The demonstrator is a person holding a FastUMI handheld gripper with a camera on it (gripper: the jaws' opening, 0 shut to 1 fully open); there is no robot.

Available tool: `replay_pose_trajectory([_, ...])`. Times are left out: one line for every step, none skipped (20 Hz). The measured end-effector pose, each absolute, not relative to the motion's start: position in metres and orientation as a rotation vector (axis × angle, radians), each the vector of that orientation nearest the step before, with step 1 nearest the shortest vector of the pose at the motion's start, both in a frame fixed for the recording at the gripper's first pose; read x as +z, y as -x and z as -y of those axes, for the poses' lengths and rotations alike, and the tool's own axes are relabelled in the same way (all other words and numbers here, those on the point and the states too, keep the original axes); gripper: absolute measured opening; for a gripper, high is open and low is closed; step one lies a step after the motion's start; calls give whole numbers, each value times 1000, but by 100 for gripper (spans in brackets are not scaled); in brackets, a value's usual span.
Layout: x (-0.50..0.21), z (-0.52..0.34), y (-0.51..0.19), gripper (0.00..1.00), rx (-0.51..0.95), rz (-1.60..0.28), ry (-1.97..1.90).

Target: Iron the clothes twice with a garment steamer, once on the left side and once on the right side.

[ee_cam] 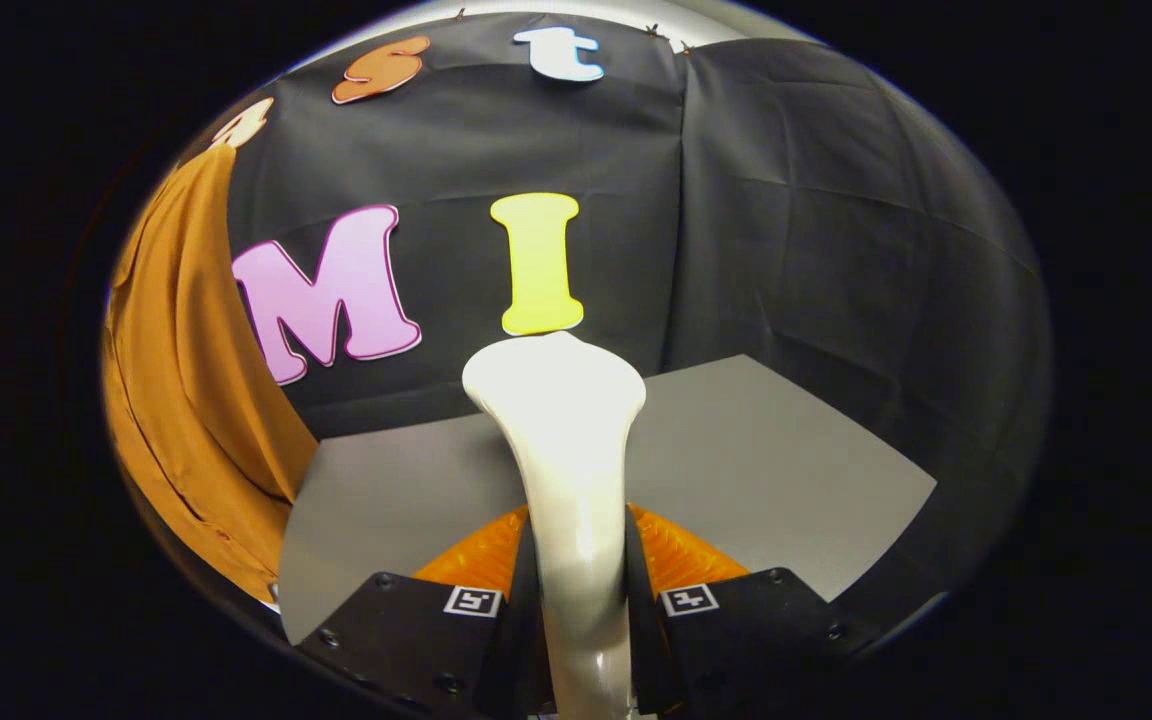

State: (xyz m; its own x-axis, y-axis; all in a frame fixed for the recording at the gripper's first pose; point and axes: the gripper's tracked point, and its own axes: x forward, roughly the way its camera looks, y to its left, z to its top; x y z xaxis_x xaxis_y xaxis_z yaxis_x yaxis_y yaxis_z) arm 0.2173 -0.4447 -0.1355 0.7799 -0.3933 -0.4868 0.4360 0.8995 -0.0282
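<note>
A white garment steamer point(568, 440) stands up between my fingers, its handle pressed by both of them and its flared head rising just ahead. My gripper point(578, 585) is shut on that handle. An orange-brown garment point(186, 380) hangs to the left of the steamer, well apart from its head, with a seam running down its lower part. The steamer's head faces away from me, toward the black wall, so its steam plate is hidden.
A grey tabletop point(756, 450) lies below and beyond the fingers, reaching back to the black cloth wall point(816, 220). The garment's lower edge hangs over the table's left side.
</note>
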Motion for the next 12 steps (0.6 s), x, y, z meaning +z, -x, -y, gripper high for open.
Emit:
replay_pose_trajectory([-132,445,-212,43,-465,-497,-83])
replay_pose_trajectory([-127,442,-206,43,-474,-485,-86])
replay_pose_trajectory([-123,437,-200,43,-480,-478,-92])
replay_pose_trajectory([-119,433,-193,43,-490,-470,-92])
replay_pose_trajectory([-114,428,-187,43,-504,-462,-90])
replay_pose_trajectory([-109,422,-181,43,-515,-452,-92])
replay_pose_trajectory([-101,411,-174,43,-528,-437,-98])
replay_pose_trajectory([-96,404,-170,43,-537,-426,-99])
replay_pose_trajectory([-89,393,-168,43,-544,-409,-98])
replay_pose_trajectory([-81,379,-166,43,-543,-388,-97])
replay_pose_trajectory([-73,365,-167,43,-540,-366,-93])
replay_pose_trajectory([-65,349,-167,43,-538,-341,-88])
